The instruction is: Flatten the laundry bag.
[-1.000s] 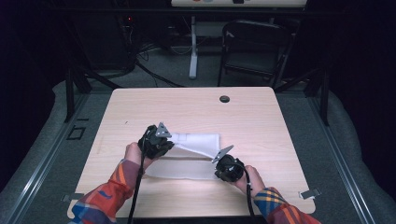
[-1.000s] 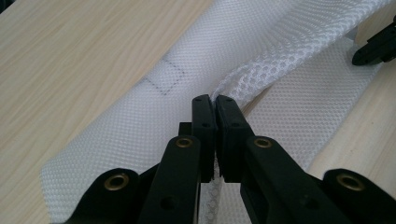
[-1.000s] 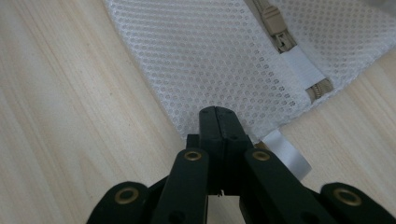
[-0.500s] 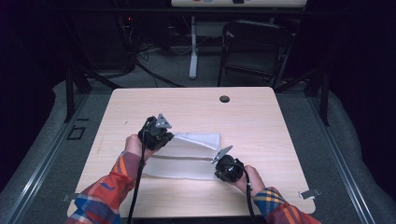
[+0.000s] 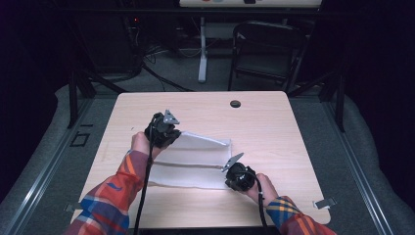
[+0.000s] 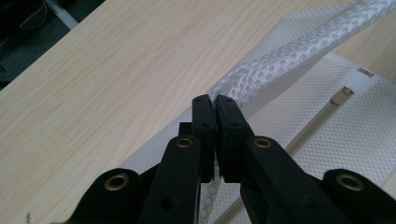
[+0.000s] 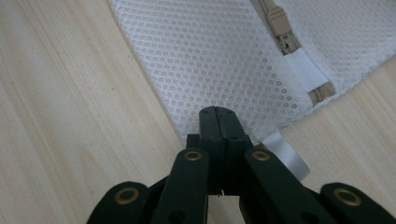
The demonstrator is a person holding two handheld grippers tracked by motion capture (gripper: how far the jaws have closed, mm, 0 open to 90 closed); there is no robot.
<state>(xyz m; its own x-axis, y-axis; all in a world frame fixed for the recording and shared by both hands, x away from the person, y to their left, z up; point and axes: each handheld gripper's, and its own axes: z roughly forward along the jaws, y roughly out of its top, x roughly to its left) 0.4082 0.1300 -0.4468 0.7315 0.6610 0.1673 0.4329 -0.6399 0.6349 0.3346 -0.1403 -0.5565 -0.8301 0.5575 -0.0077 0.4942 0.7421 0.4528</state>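
Two claws grip a white mesh bag (image 5: pixel 191 159) lying on a pale wooden surface (image 5: pixel 274 122). From above, the left claw (image 5: pixel 169 134) holds the bag's far left corner, the right claw (image 5: pixel 230 172) its near right edge. Left claw view: jaws pinch a raised fold of mesh (image 6: pixel 280 60), with the zipper (image 6: pixel 322 116) to their right. Right claw view: jaws press together on the mesh edge (image 7: pixel 210 65), a tan zipper pull (image 7: pixel 280 25) beyond them.

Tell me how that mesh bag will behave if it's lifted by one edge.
Probably floppy: the mesh bag already folds and sags where the left gripper pinches it. Likely light, as it is thin open mesh. The zipper may add slight stiffness.
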